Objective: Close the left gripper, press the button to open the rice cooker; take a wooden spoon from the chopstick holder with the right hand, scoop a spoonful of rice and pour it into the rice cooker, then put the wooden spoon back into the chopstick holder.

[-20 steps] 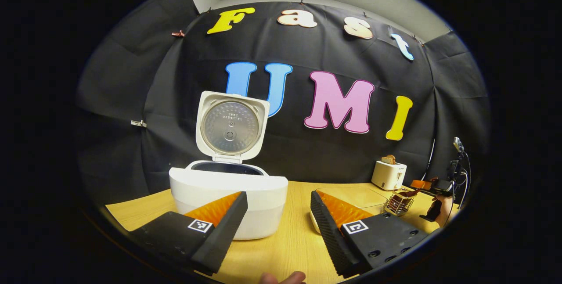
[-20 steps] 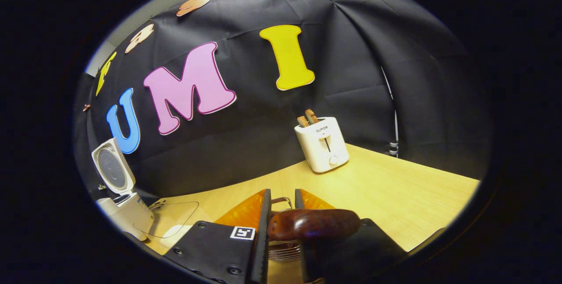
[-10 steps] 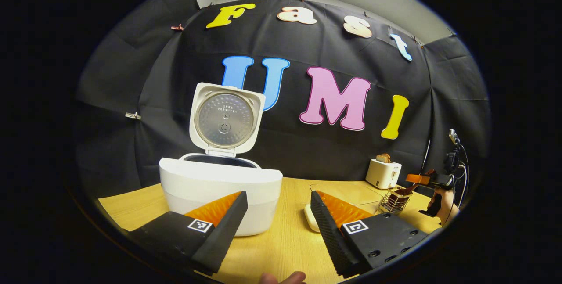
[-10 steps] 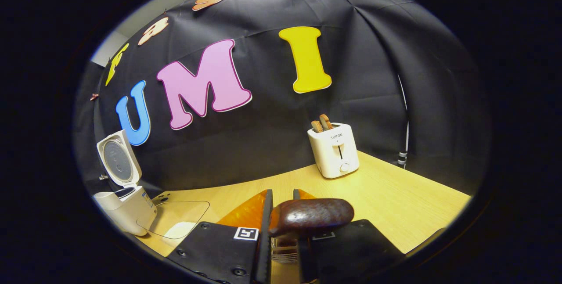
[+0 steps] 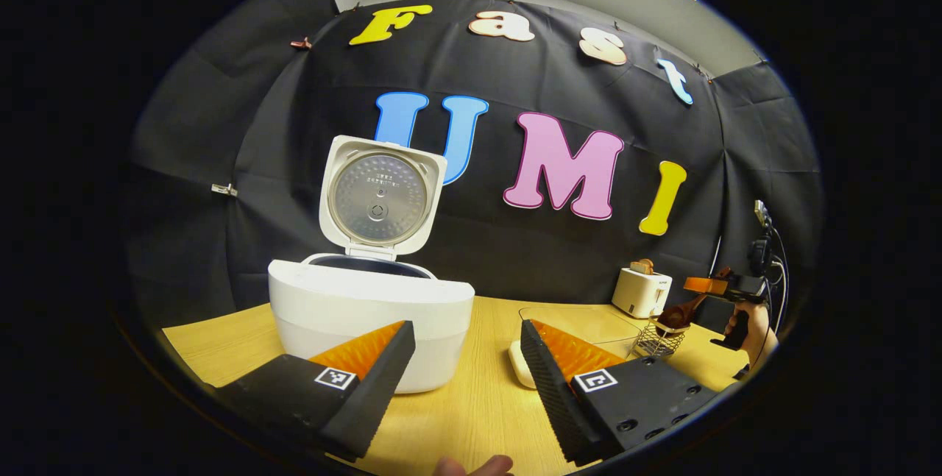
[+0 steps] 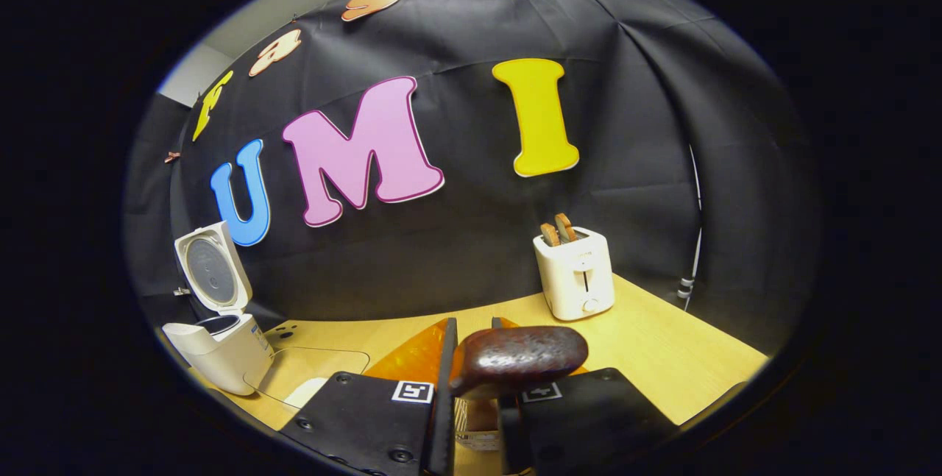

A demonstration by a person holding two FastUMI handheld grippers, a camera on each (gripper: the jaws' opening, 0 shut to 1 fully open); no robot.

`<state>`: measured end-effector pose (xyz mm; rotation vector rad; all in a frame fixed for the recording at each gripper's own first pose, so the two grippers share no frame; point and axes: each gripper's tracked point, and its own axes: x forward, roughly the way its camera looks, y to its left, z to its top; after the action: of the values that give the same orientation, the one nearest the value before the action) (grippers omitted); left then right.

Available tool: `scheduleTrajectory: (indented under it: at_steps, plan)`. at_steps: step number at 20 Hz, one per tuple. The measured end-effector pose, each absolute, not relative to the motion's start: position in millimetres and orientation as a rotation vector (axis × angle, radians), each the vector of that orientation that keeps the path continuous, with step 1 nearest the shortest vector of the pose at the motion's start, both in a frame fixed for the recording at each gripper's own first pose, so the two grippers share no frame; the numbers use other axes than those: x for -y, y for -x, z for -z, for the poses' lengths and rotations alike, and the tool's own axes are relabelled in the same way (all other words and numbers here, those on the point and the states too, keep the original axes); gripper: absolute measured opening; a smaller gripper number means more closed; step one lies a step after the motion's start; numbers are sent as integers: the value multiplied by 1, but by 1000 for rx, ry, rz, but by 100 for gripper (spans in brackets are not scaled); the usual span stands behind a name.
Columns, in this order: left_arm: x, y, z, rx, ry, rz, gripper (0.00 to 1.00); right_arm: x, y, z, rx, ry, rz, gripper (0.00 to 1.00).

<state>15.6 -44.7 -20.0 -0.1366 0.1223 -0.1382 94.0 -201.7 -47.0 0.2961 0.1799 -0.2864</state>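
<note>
The white rice cooker (image 5: 372,310) stands with its lid (image 5: 379,196) swung up, just beyond my left gripper (image 5: 467,347), which is open and holds nothing. Far right in the left gripper view, a hand holds my right gripper (image 5: 710,288) above the wire chopstick holder (image 5: 657,340), with the dark wooden spoon (image 5: 675,314) hanging from it. In the right gripper view my right gripper (image 6: 475,347) is shut on the wooden spoon (image 6: 519,358), whose rounded end lies across the fingers. The holder (image 6: 471,424) shows below, between them. The rice cooker (image 6: 221,347) is far left.
A clear container (image 5: 589,325) holding white rice (image 5: 517,369) sits between the cooker and the holder, also seen as the clear container (image 6: 309,373). A white toaster (image 6: 575,281) with bread stands at the back right. The wooden table (image 6: 662,358) ends near the booth wall.
My right gripper has risen with the spoon, lifting it up out of the chopstick holder. The left gripper stays open and has shifted only slightly.
</note>
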Motion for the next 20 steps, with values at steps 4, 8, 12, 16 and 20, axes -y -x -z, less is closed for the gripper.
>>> scheduleTrajectory:
  at_steps: [4,8,12,16,20]
  plan:
    - [45,-15,23,-127,147,141,92,198,-106,24,-162,-278,252,22]
    - [45,-15,26,-130,152,139,92,196,-117,14,-159,-258,237,24]
    - [43,-15,30,-132,155,139,92,191,-128,5,-156,-281,212,25]
    - [42,-15,31,-131,157,138,92,188,-137,-6,-145,-282,202,24]
    - [41,-15,33,-134,160,136,92,165,-149,-15,-147,-325,146,24]
